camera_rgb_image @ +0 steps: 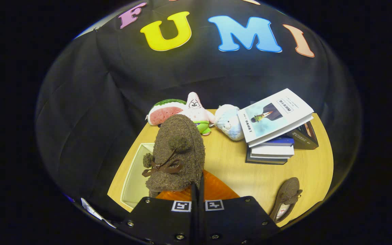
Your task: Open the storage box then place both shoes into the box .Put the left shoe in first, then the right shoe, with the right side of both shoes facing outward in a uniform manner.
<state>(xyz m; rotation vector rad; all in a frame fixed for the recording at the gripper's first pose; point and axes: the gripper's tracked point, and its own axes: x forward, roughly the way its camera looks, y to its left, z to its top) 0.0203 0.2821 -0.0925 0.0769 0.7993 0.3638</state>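
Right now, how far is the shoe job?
Done: the storage box stands open. In hand: the gripper is shut on a brown fuzzy shoe, held beside the box. Left: boxing it, then the second shoe lying on the table.

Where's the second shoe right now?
The other shoe lies flat on the table, to the right of the gripper, which is shut on the fuzzy shoe; the book stack is beyond it.

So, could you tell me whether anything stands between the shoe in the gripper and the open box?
Nothing visible does. The gripper is shut on the brown fuzzy shoe, which hangs right beside the open white box. The plush toys and books sit beyond, away from that path.
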